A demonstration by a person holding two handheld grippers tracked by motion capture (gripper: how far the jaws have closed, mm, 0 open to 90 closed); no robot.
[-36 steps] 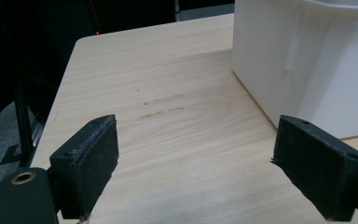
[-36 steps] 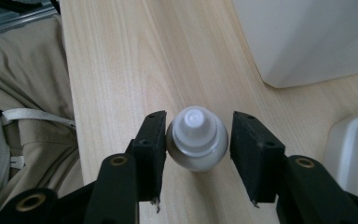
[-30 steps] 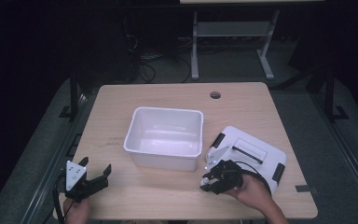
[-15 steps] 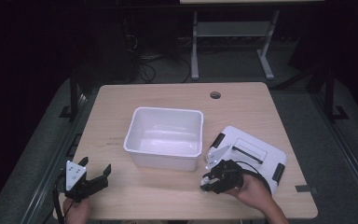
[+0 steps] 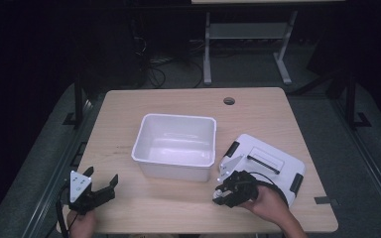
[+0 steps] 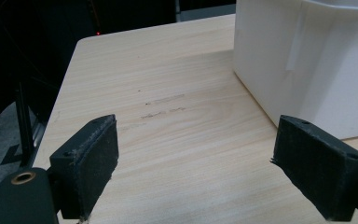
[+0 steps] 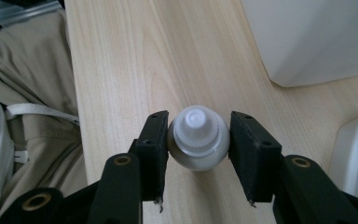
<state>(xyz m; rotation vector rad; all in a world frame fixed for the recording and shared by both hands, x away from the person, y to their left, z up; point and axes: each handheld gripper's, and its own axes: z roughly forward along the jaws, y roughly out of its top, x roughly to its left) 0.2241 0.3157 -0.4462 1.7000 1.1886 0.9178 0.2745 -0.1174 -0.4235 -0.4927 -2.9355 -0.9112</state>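
Both pads of right gripper point(image 7: 198, 140) clamp bottle point(image 7: 198, 137).

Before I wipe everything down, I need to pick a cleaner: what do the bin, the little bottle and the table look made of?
Bin: glossy white plastic, thin and slightly translucent walls. Small bottle: white plastic, probably; ridged screw cap, matte. Table: light wood or wood-look laminate; printed-looking straight grain, so likely laminate.

Lab-like recording room, bare wooden table point(image 5: 278, 114), dark surroundings, floor cables point(image 5: 154, 74)
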